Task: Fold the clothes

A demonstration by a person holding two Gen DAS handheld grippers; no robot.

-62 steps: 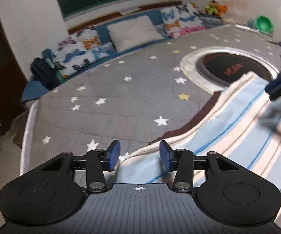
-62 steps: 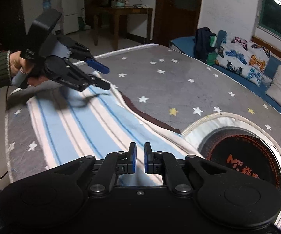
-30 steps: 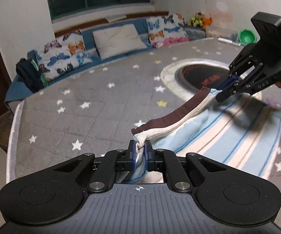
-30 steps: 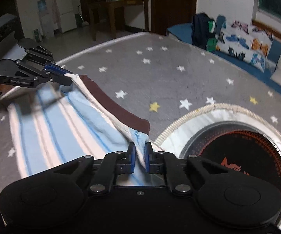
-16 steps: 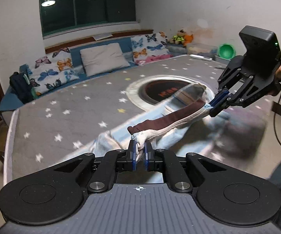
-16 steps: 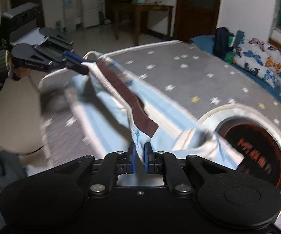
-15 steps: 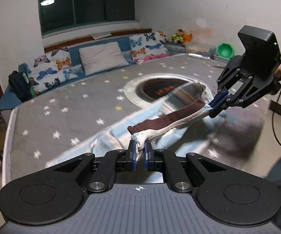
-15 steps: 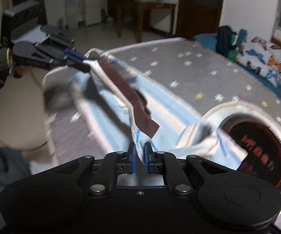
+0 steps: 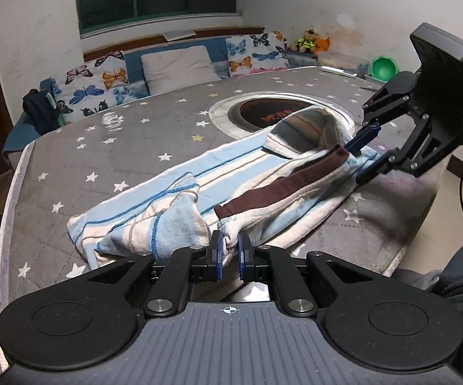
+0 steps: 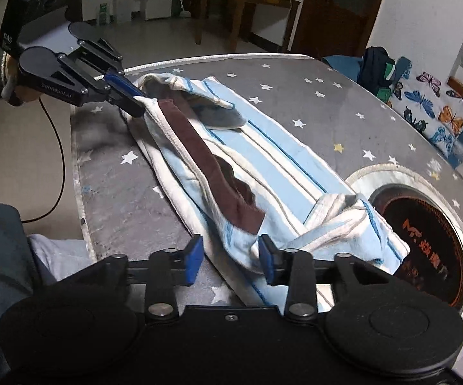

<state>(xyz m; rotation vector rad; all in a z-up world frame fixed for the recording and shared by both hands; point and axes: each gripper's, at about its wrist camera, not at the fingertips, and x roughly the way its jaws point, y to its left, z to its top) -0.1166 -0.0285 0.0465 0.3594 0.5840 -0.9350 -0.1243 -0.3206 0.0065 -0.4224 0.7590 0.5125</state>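
Note:
A light-blue and cream striped cloth with a brown band (image 9: 263, 173) lies folded lengthwise on a grey star-patterned mat (image 9: 109, 160). My left gripper (image 9: 229, 253) is shut on one corner of the cloth near the mat's front edge. My right gripper (image 10: 229, 261) is open, its jaws apart around the cloth's other corner, which sags between them. The cloth (image 10: 263, 166) runs between both grippers. The left gripper (image 10: 125, 94) shows in the right wrist view, and the right gripper (image 9: 364, 157) shows in the left wrist view.
A round inset with an orange logo (image 9: 273, 115) sits in the mat beyond the cloth. Butterfly cushions and a pillow (image 9: 173, 64) line the far bench. The mat's edge (image 10: 79, 192) drops to the floor beside my dark clothing. A wooden table (image 10: 244, 6) stands behind.
Both grippers carried the lifted edge over toward the near side and lowered it, folding the cloth in half. The right gripper has opened and let go of its corner.

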